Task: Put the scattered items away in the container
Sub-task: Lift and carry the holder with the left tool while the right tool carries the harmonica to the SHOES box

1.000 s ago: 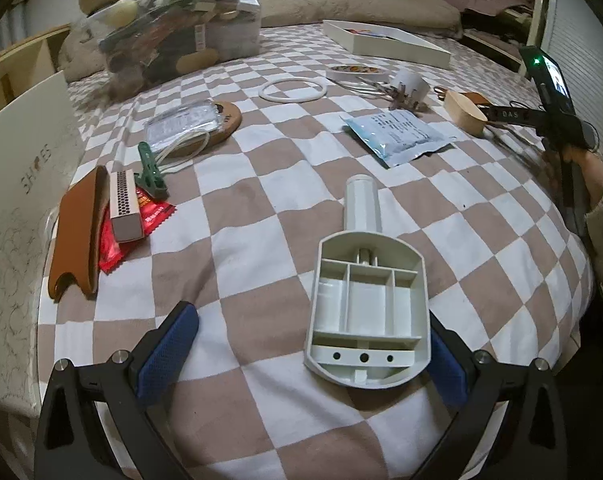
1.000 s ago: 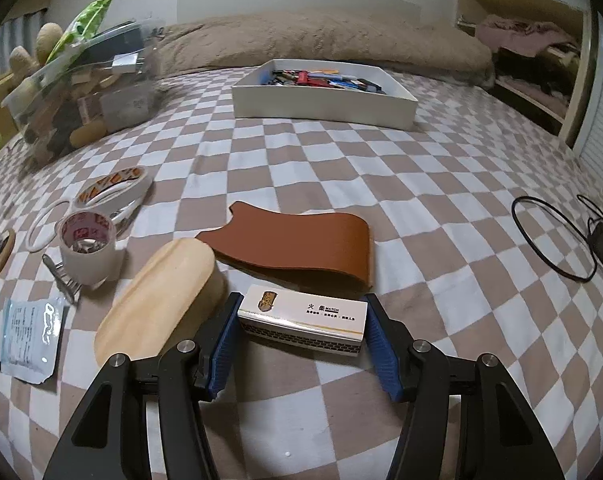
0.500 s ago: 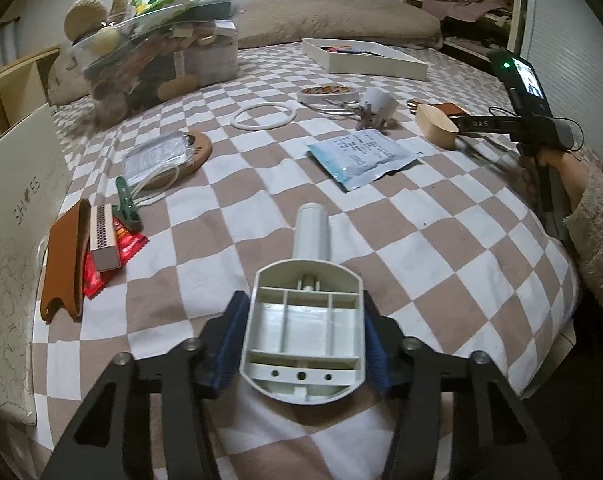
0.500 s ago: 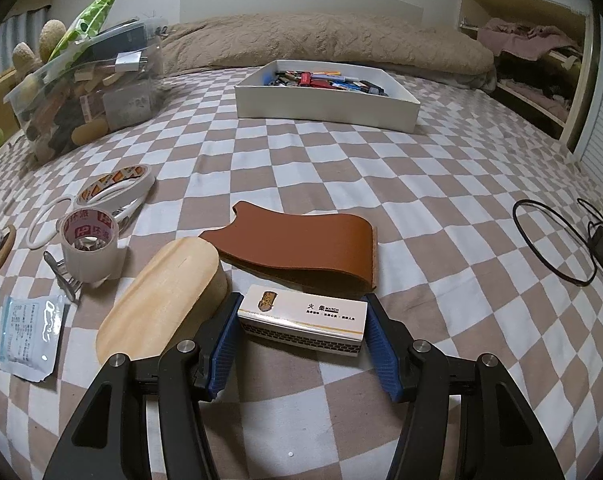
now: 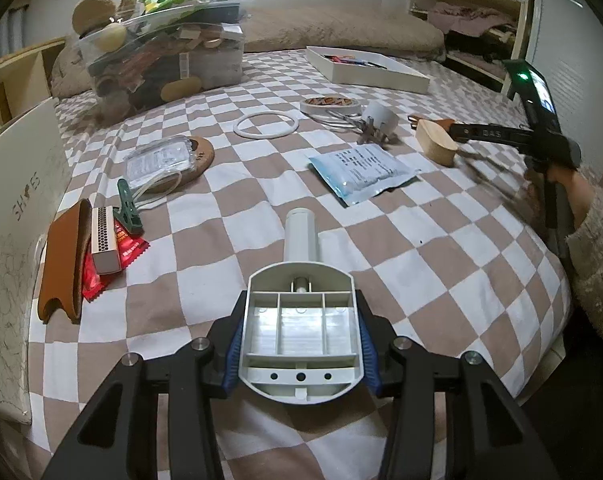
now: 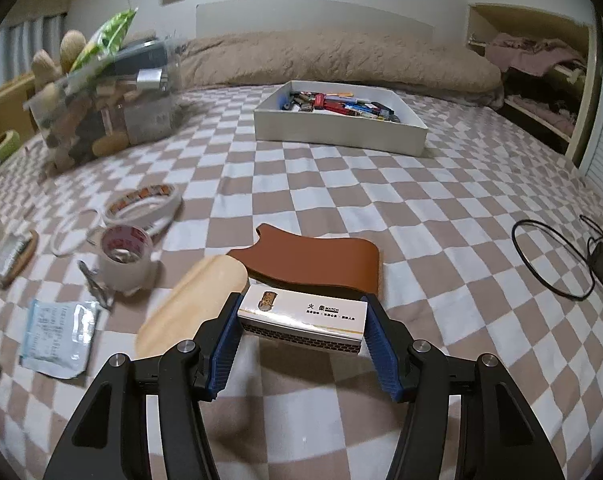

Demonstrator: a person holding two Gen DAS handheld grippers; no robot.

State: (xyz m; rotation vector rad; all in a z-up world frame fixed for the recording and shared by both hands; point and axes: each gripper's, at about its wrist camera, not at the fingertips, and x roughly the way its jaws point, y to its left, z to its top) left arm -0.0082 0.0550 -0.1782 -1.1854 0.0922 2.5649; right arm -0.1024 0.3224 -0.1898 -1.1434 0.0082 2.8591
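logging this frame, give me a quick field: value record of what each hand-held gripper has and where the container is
left hand-held gripper: shut on white plastic holder
right hand-held gripper: shut on matchbox
container: white tray, far side of the checkered bedspread, already holds small items
loose near right: brown leather piece, tape roll

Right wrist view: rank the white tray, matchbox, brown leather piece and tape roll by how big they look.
1. white tray
2. brown leather piece
3. matchbox, though it sits nearest the camera, so its rank against the leather is unsure
4. tape roll
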